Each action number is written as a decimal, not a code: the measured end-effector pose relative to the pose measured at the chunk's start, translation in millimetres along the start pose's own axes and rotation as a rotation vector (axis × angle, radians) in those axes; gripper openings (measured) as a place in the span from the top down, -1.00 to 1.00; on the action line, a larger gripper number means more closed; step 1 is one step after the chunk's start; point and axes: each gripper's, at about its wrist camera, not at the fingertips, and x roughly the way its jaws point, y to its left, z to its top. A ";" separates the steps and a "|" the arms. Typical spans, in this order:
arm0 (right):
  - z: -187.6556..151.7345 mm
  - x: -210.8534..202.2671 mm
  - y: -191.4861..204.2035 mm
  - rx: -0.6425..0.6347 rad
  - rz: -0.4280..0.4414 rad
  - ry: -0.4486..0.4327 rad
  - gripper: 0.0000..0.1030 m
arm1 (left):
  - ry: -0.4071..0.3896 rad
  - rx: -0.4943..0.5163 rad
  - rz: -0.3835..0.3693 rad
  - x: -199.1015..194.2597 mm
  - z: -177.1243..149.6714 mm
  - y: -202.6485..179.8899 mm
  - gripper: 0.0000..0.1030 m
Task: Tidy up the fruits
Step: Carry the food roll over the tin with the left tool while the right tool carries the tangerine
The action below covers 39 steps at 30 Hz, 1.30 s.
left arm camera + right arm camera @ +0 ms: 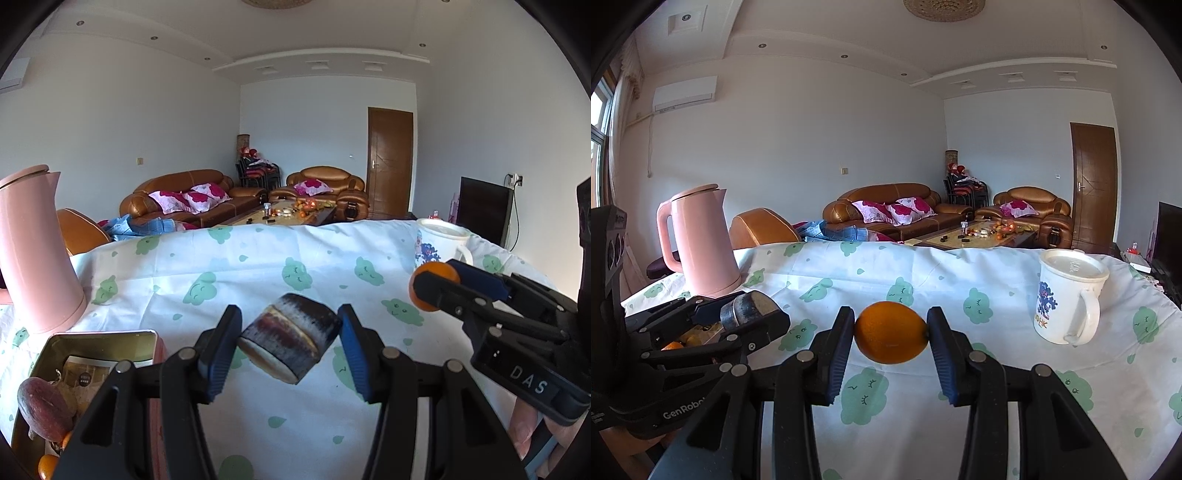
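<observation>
Plainly, the right gripper (891, 338) has its blue ribbed pads pressed on the two ends of a small orange (891, 332), holding it clear above the tablecloth (979, 369). The fruit is smooth, glossy and slightly oval; it looks light and firm with a little give, and its waxy skin could slip if the squeeze loosens, so this end-to-end hold across the long axis seems sound — though a grip across the fatter middle would probably sit steadier. The left gripper (290, 341) is closed part-way on a short, dark cylinder (291, 339) with a pale cut face and brown banding, tilted between the pads and off the cloth; what it is cannot be told, but it looks stiff and not heavy, and its flat sides give the pads good purchase. Down at the left of that view stands an open metal tin (107, 341), thin-walled and rectangular, with a dull reddish fruit (46, 406) and small orange ones inside — likely where the orange belongs. A matte pink kettle (701, 240) stands behind, and a white lidded mug (1067, 299) with a printed figure sits well apart at the right. The cloth is thin, wrinkled cotton printed with green shapes.
</observation>
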 end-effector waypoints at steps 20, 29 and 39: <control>-5.5 -11.0 16.2 0.006 0.045 0.021 0.16 | 0.019 -0.008 -0.038 -21.4 -11.5 11.5 -0.07; -8.6 -17.6 32.5 0.009 0.078 0.024 0.16 | 0.014 -0.011 -0.035 -34.2 -14.0 20.1 -0.07; -8.4 -23.7 52.6 -0.004 0.112 0.024 0.16 | 0.005 -0.017 -0.027 -50.3 -17.7 34.8 -0.07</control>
